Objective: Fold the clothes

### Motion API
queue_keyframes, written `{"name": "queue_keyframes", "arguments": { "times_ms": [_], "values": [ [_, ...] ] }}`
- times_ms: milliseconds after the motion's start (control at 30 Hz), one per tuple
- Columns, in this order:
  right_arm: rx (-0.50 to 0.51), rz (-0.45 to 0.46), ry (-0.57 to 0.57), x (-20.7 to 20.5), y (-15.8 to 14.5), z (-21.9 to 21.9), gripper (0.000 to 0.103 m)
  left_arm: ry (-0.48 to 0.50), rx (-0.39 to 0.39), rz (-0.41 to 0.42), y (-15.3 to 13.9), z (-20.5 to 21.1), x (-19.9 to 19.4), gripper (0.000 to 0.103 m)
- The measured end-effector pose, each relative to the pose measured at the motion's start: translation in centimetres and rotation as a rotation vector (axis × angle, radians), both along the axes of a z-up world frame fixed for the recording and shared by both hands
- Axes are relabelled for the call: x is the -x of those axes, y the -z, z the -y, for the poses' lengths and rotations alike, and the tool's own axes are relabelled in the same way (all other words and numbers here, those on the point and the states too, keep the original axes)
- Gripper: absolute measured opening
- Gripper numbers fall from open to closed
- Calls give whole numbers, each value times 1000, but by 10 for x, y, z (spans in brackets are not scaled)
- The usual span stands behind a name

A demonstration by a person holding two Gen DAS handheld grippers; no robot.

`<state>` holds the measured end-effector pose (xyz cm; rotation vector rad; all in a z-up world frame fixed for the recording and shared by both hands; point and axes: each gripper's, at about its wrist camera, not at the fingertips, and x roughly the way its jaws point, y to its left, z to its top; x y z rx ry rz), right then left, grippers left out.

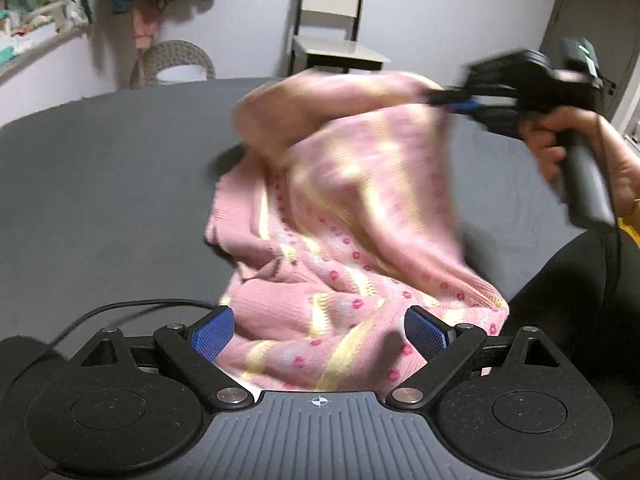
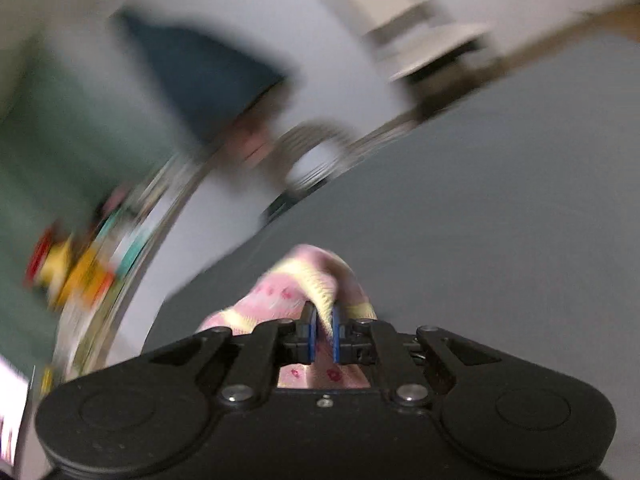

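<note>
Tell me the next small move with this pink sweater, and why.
Probably close the left gripper on the near hem: its jaws stand open around the sweater, while the right gripper already pinches a lifted edge, so the near side lies loose on the table.

The knit sweater [image 1: 352, 240] is pink with pale yellow stripes and small red dots, on a dark grey surface [image 1: 100, 184].
</note>
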<state>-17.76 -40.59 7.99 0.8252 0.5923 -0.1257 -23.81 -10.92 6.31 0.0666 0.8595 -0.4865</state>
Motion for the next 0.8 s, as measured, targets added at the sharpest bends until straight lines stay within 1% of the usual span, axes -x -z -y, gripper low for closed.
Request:
{"name": "queue_keyframes", "arguments": {
  "times_ms": [33, 100, 200, 233, 300, 333, 367, 400, 467, 533, 600, 633, 700, 800],
  "values": [
    [-10, -39, 59, 10, 5, 12, 8, 15, 2, -2, 2, 4, -3, 93],
    [-31, -116, 177, 31, 15, 37, 8, 63, -18, 17, 5, 13, -6, 93],
    [-60, -210, 207, 54, 31, 44, 8, 115, -65, 44, 9, 27, -8, 93],
    [-76, -223, 205, 60, 35, 42, 9, 124, -76, 50, 10, 31, -9, 93],
    [-84, -224, 184, 64, 39, 37, 16, 134, -80, 34, 14, 34, -9, 93],
    [-70, -225, 176, 64, 37, 35, 24, 139, -82, 26, 16, 35, -9, 93],
    [-53, -227, 169, 63, 35, 34, 41, 139, -80, 11, 19, 35, -9, 93],
    [-35, -228, 161, 61, 32, 32, 51, 139, -79, -3, 19, 34, -8, 93],
    [1, -231, 146, 59, 28, 29, 58, 134, -62, -45, 22, 32, -8, 93],
    [16, -254, 118, 58, 30, 19, 61, 129, -45, -88, 26, 29, -8, 93],
    [8, -278, 89, 59, 29, 10, 62, 138, 6, -122, 29, 27, -7, 93],
    [0, -283, 77, 61, 29, 7, 62, 160, 37, -131, 28, 27, -6, 93],
    [-14, -289, 53, 66, 27, 3, 65, 220, 75, -127, 21, 31, 1, 93],
    [-15, -291, 19, 74, 23, -3, 66, 341, 79, -101, 10, 35, 20, 93]
  ]
}}
